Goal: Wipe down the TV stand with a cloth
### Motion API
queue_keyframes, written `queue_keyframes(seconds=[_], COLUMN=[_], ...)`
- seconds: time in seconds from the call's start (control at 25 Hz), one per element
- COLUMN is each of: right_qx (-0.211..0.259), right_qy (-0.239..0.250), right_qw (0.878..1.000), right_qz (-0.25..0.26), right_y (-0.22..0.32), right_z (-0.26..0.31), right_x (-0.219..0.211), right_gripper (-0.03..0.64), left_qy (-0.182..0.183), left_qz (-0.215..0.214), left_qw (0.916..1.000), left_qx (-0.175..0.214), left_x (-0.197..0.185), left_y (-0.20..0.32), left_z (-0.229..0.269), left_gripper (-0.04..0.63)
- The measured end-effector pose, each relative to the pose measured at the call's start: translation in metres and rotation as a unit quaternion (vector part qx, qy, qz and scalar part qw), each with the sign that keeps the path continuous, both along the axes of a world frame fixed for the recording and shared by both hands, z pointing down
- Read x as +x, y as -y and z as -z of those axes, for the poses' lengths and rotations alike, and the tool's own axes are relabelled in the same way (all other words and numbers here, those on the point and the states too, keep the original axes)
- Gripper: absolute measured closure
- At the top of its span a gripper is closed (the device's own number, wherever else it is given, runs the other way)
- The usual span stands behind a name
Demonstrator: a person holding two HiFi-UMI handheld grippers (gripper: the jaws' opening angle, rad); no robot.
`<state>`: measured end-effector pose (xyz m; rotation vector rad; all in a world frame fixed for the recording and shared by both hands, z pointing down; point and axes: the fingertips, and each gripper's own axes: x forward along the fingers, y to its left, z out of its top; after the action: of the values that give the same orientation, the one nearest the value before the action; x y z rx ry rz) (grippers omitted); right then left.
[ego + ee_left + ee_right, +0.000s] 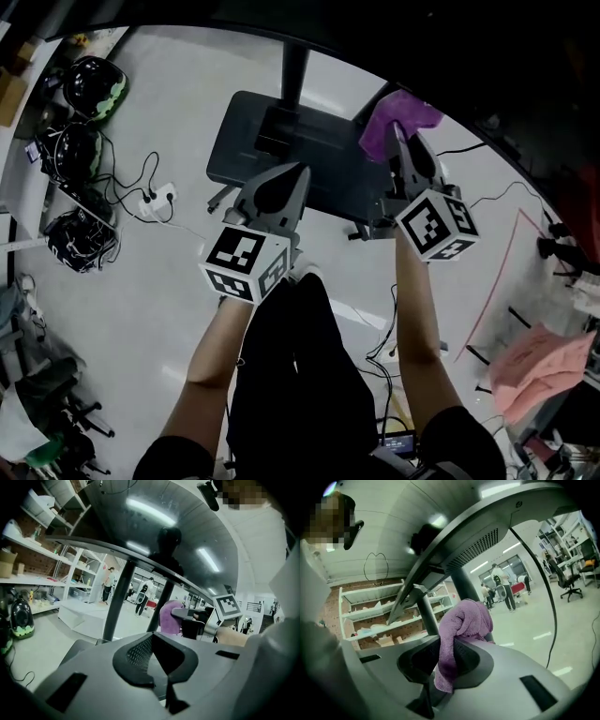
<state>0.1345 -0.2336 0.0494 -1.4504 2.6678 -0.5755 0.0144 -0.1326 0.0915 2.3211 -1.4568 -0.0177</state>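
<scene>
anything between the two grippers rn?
Head view: only bare stand base between left gripper and right gripper, which grips the purple cloth.

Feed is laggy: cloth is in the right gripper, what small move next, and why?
Probably lower the right gripper so the purple cloth it clamps presses onto the stand's dark base plate. The cloth sits by the plate's right edge, apparently not flat on it; the left gripper is shut, empty.

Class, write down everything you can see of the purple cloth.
The purple cloth looks like a soft, fuzzy towel, crumpled into a bunch. The right tool pinches it between its jaws. One wad bulges above them and a flap hangs down between them. It sits over a corner of the TV stand base. Whether they touch cannot be told.
</scene>
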Motion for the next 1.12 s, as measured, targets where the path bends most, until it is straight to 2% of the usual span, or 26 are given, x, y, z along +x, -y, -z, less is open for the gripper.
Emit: queue_keyframes(seconds=[0.4,0.56,0.84,1.12], right_qx=[0.053,0.071,0.038,0.012], right_qy=[-0.004,-0.031,-0.026,-0.041], right_qw=[0.998,0.996,0.998,0.998], right_qz=[-0.020,-0.032,-0.043,-0.034], right_y=[0.047,0.054,0.067,0.076], right_z=[0.009,0.010,-0.038,-0.083], right_x=[-0.004,-0.001,0.015,0.016], right_gripper=[0.526,0.526,0.526,0.526], left_qy=[-0.027,-0.031,-0.034,-0.037], left_qz=[0.005,0.001,-0.002,0.002], left_qw=[0.9996,0.9994,0.9994,0.9988], left_qx=[0.005,0.012,-0.010,-0.032], left_x=[0.010,0.015,0.022,0.033], left_y=[0.036,0.047,0.052,0.049], left_z=[-0.029,-0.025,-0.056,-0.087], left_gripper=[0.591,0.591,0.591,0.591])
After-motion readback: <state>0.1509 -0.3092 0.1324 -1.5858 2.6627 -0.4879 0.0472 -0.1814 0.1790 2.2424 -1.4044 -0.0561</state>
